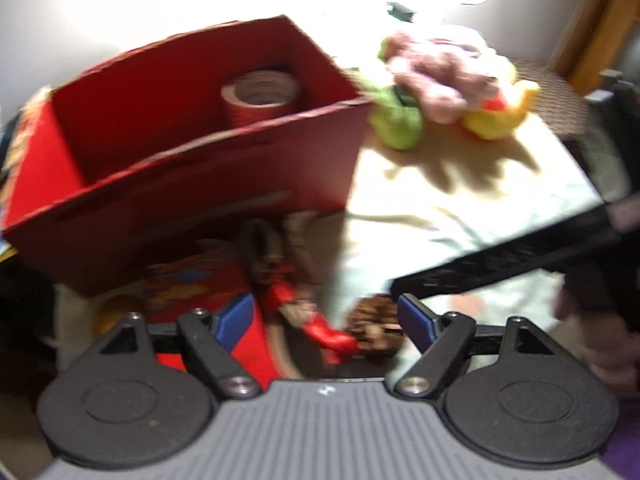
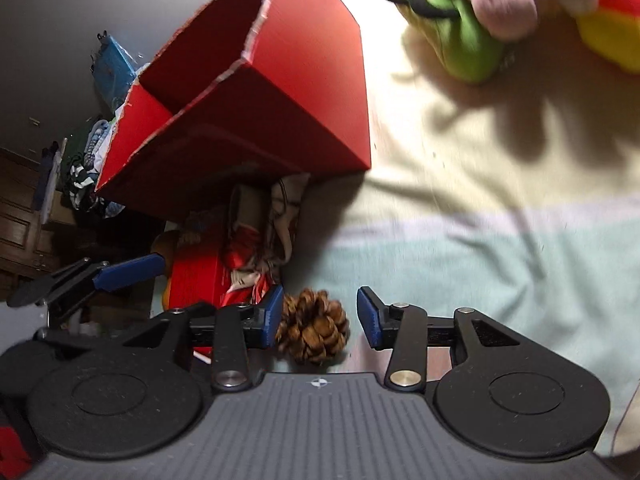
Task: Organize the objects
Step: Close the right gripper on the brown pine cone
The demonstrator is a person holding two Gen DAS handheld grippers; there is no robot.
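A brown pine cone [image 2: 313, 325] lies on the pale cloth between the blue pads of my right gripper [image 2: 320, 317], which is open around it; the left pad touches it and the right pad stands apart. In the left wrist view the pine cone [image 1: 376, 322] sits low, just left of the right pad. My left gripper [image 1: 326, 318] is open over a red-and-white toy figure [image 1: 316, 322]. An open red box [image 1: 192, 160] stands behind, with a tape roll [image 1: 260, 96] inside. The red box [image 2: 280, 92] rises at the upper left of the right wrist view.
A soft toy [image 1: 448, 92] in pink, green and yellow lies on the cloth to the right of the box, and the soft toy [image 2: 500, 12] fills the right wrist view's top right. Flat red packaging [image 1: 208, 300] lies under the box. Clutter and a wooden cabinet [image 2: 24, 216] stand left.
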